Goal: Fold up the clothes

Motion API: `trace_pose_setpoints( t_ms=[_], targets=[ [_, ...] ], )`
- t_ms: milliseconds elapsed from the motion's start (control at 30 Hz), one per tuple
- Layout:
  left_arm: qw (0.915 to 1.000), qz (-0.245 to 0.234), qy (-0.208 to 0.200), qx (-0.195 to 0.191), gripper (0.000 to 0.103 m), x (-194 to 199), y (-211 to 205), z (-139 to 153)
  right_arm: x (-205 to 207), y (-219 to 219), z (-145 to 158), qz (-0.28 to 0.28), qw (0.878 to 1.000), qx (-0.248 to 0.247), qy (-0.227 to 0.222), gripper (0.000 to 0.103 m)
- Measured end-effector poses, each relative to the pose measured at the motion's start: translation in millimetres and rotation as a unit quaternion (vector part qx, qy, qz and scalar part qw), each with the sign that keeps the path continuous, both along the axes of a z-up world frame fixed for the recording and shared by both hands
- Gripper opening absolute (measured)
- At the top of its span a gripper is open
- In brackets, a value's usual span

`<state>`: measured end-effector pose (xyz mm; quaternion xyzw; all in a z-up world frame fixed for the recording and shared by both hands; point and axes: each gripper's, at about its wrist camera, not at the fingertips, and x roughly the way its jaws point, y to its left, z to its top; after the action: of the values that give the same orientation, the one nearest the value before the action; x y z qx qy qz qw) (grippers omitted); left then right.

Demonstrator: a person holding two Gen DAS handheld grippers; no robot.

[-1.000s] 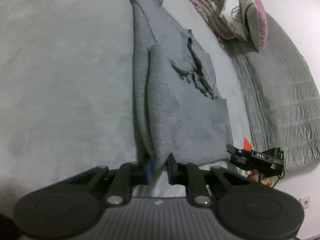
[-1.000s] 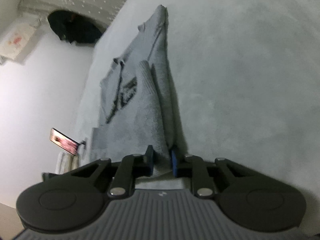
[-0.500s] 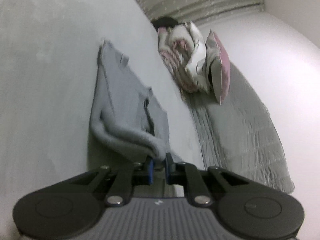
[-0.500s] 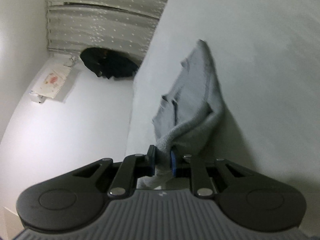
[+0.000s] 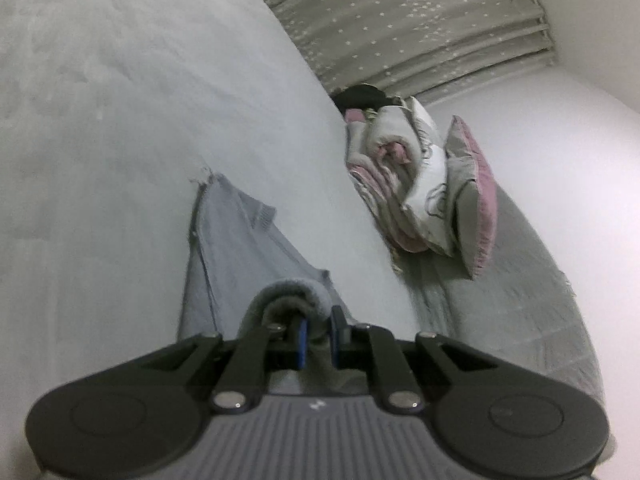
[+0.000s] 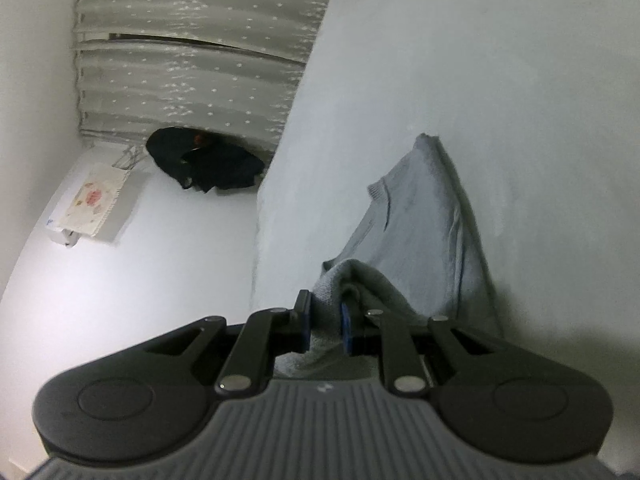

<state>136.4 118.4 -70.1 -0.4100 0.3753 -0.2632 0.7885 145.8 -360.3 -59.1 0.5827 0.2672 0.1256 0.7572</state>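
A grey knit sweater (image 5: 236, 240) lies lengthwise on the pale grey bed cover (image 5: 100, 120), with its near hem lifted and curled over towards the far end. My left gripper (image 5: 318, 334) is shut on one corner of that hem, the fabric rolling over its blue-padded fingertips. In the right wrist view the same sweater (image 6: 420, 216) stretches away, and my right gripper (image 6: 325, 320) is shut on the other hem corner, a bunch of knit wedged between the pads. The sweater's printed front is hidden under the fold.
A heap of pink and white bedding (image 5: 400, 184) and a pink-edged pillow (image 5: 472, 200) rest on a quilted grey mattress (image 5: 520, 308) to the right. A dark garment pile (image 6: 204, 164) lies on the floor by the starred curtain (image 6: 192, 60).
Both grippers have lifted the sweater's hem off the bed and carried it forward over the body. The views have tilted up, and the print has gone out of sight.
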Motion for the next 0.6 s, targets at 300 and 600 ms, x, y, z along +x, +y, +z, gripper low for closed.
trace_pose_setpoints(
  t_ms=[300,600],
  targets=[
    [0.9983,0.011,0.021,0.053,0.012,38,-12,-24,6,-6,-20,-0.005,1.0,-0.011,0.022,0.021],
    [0.9962,0.047,0.021,0.071,0.021,39,10,-34,-9,-9,-15,-0.044,0.999,-0.029,0.002,0.052]
  ],
)
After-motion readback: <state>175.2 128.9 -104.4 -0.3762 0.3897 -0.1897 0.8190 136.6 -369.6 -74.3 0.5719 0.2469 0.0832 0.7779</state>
